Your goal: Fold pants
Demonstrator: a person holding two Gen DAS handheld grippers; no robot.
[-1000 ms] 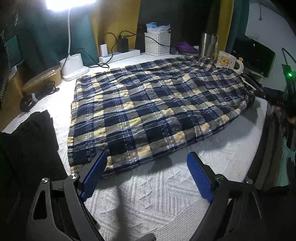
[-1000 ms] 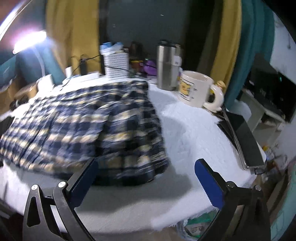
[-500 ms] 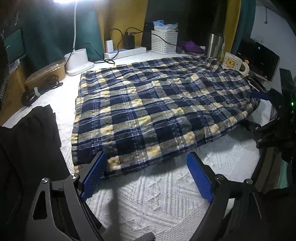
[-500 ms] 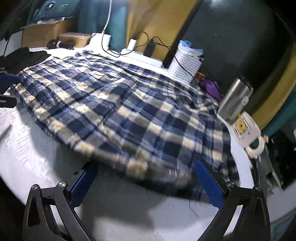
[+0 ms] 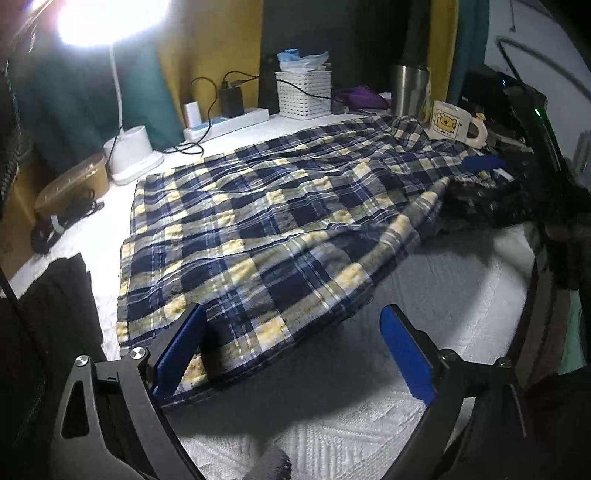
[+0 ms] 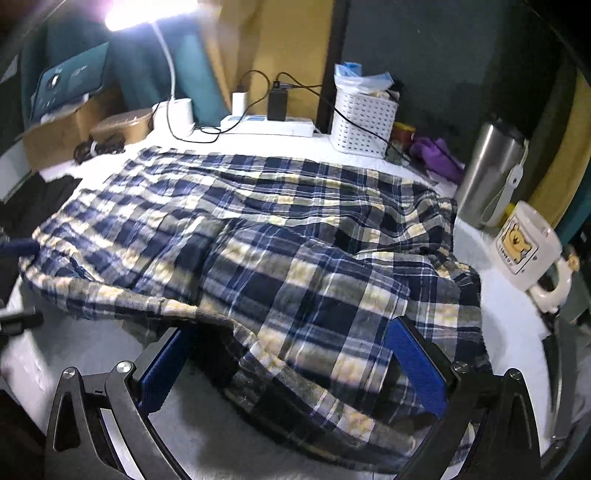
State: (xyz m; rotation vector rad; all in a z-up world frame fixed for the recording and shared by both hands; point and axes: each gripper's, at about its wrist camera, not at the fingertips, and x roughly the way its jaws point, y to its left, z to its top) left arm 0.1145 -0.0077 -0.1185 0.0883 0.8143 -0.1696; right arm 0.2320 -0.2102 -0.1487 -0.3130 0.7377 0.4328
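A: Plaid pants (image 5: 266, 229) lie spread across a white quilted table (image 5: 461, 295), navy, grey and pale-yellow checks, the weave crinkled like seersucker. How far along is the fold?

B: Barely begun, by the look of it. The cloth is mostly flat in 1 broad layer. In the right wrist view the near end (image 6: 332, 295) is rumpled and doubled over itself, but no clean crease shows.

A: And the 2 grippers?

B: The left gripper (image 5: 291, 354) stands spread wide at the near hem, its left blue pad against the edge, the cloth lying between the pads unpinched. The right gripper (image 6: 295, 373) is also wide apart, the bunched end lying between its pads, nothing clamped.

A: What remains?

B: Likely everything: pinch both ends, carry 1 half over the other, then fold again.

A: Around it?

B: A cream cartoon mug (image 6: 524, 243) and a steel tumbler (image 6: 487, 173) stand just beside the far corner. Behind, a white perforated basket (image 5: 303, 94), a power strip (image 5: 229, 122) with cables, a glaring lamp (image 5: 110, 18). Dark clothing (image 5: 55, 310) lies at the left.
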